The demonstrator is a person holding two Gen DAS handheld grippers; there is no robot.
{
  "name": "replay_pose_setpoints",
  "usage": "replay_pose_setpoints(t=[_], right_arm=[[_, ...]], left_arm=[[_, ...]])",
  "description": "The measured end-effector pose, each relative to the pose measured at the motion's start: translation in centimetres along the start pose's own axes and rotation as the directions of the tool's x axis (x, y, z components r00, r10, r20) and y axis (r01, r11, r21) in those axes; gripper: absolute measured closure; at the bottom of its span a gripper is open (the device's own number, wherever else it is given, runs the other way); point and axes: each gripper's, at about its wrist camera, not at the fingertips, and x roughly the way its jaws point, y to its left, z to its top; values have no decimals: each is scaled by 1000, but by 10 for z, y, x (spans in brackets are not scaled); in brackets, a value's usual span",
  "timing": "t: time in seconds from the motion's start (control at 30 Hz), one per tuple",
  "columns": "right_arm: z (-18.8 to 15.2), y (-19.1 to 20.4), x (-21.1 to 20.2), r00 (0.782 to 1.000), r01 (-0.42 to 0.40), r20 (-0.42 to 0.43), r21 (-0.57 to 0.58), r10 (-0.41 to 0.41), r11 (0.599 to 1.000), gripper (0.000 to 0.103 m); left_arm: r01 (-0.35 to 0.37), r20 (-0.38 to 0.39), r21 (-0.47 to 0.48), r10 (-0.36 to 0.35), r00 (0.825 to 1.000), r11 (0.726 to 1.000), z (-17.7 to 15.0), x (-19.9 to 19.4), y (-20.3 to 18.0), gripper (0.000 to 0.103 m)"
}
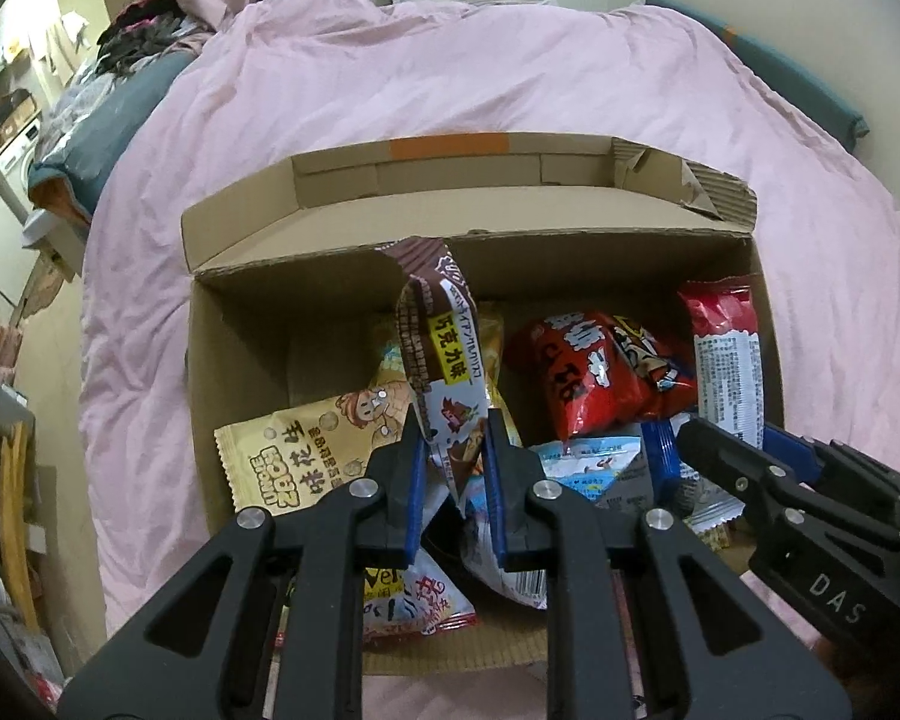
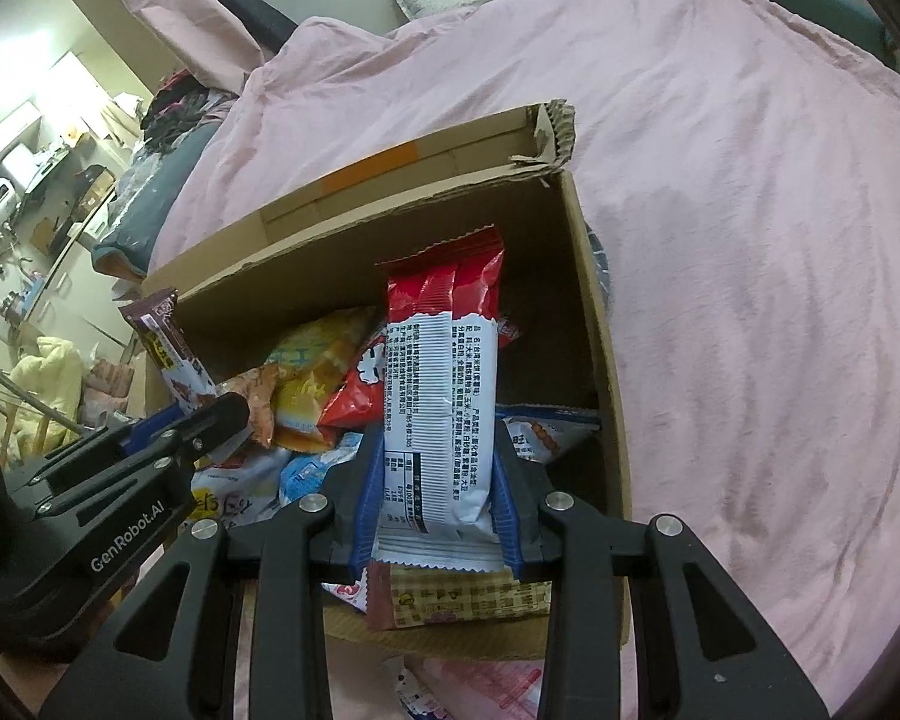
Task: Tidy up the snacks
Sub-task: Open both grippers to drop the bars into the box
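on the far left of the bed, beyond the rumpled pink duvet point(image 1: 510, 72), the room is cluttered and plays no part here. the open brown cardboard box point(image 1: 342, 222) sits on the duvet with its flaps folded out, probably so both tools can reach in from the near side. at its left end a flat yellow snack packet with a cartoon face point(image 1: 306, 450) lies across the near-left corner, half over the wall. next comes the left gripper point(image 1: 453, 450), clenched on the lower end of a long brown chocolate-flavour wrapper point(image 1: 438, 348), which stands upright above the box interior; holding it by one end seems meant to let it hang free of the pile below. behind it a yellow bag is partly hidden. toward the middle a puffy red bag with white lettering point(image 1: 594, 372) rests against the others, with pale blue packets point(image 1: 594, 468) loose in front of it. on the right, the right gripper point(image 2: 438, 504) is closed on the sides of a long red and white bar packet printed with small text point(image 2: 444, 396), held upright over the right part of the box, near the right wall. a checked beige packet point(image 2: 468, 600) lies under that gripper at the near edge. both held snacks look ready to be set down or sorted, though where i cannot tell.
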Motion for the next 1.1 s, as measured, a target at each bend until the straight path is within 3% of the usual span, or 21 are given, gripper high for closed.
replay_pose_setpoints(t=[0.17, 0.23, 0.3, 0.33, 0.4, 0.43, 0.53, 0.6, 0.77, 1.03, 1.1], right_arm=[[1, -2, -4, 1000, -18, 13, 10, 18, 1000, 66], [1, -2, -5, 999, -29, 19, 14, 28, 999, 66], [0, -1, -7, 999, -37, 23, 12, 37, 999, 66], [0, 0, -7, 999, -38, 24, 10, 37, 999, 66], [1, 0, -9, 999, -44, 27, 12, 44, 999, 66], [1, 0, -9, 998, -49, 28, 15, 49, 999, 66], [2, -2, -13, 998, -62, 33, 28, 61, 998, 58], [2, -4, -17, 996, -77, 44, 40, 75, 996, 29], [2, -4, -26, 995, -71, 71, 46, 68, 996, 21], [0, 0, -32, 996, -64, 68, 32, 62, 997, 21], [-1, 0, -33, 996, -68, 66, 30, 65, 997, 21]], left_arm=[[-8, -7, -2, 8, 1000, 1000, -1, -2, 0, 85], [-10, -8, -1, 10, 1000, 1000, -3, -4, 1, 76], [-16, -2, -5, 16, 1000, 1000, -4, -7, 2, 57], [-20, 2, -10, 20, 1000, 1000, -5, -8, 2, 52], [-24, 2, -23, 24, 1000, 999, -6, -11, 4, 31], [-27, 1, -31, 27, 1000, 999, -6, -12, 5, 28], [-32, -3, -69, 31, 1000, 997, -6, -17, 9, 25], [-30, -13, -85, 29, 1000, 996, -7, -18, 11, 25], [-61, -2, -98, 61, 998, 993, -10, -28, 12, 25], [-63, 42, -138, 70, 997, 988, -18, -50, 21, 24], [-83, 62, -169, 95, 994, 982, -21, -56, 27, 14]])
